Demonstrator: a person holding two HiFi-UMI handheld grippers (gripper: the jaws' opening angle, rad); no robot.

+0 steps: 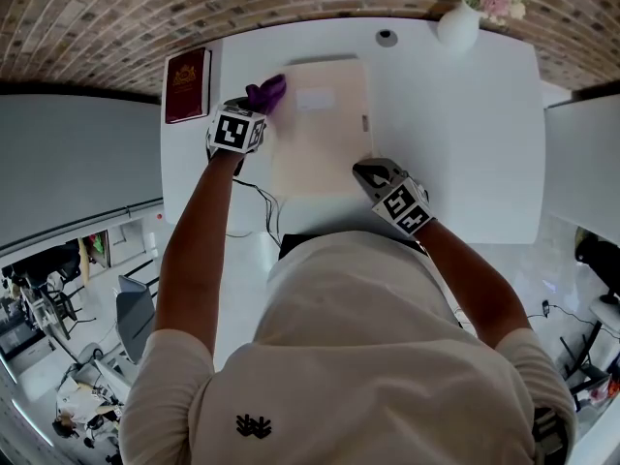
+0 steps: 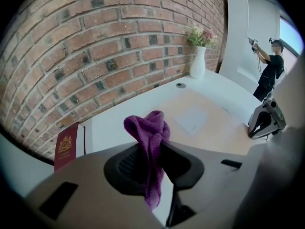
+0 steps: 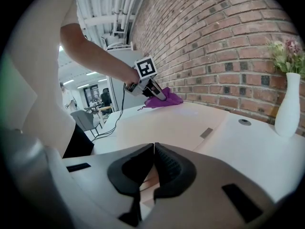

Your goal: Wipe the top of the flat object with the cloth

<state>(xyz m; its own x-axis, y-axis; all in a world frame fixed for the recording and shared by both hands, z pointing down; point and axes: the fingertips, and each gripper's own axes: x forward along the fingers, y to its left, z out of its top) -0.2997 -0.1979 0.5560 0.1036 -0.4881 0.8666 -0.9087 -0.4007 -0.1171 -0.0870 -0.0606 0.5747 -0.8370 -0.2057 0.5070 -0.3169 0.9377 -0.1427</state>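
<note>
A flat beige folder [image 1: 320, 129] lies on the white table [image 1: 465, 143]; it also shows in the left gripper view [image 2: 209, 123] and the right gripper view [image 3: 167, 125]. My left gripper [image 1: 254, 114] is shut on a purple cloth [image 1: 267, 93], which rests at the folder's far left corner. The cloth [image 2: 150, 142] bunches up out of the closed jaws and also shows in the right gripper view [image 3: 164, 99]. My right gripper [image 1: 368, 174] is shut with nothing held, resting at the folder's near right corner. Its jaws [image 3: 152, 168] meet tip to tip.
A dark red booklet [image 1: 186, 85] lies at the table's left edge. A white vase with flowers [image 1: 459, 22] stands at the far right, with a round grommet [image 1: 387, 38] beside it. A brick wall runs behind. A cable hangs off the table's near edge.
</note>
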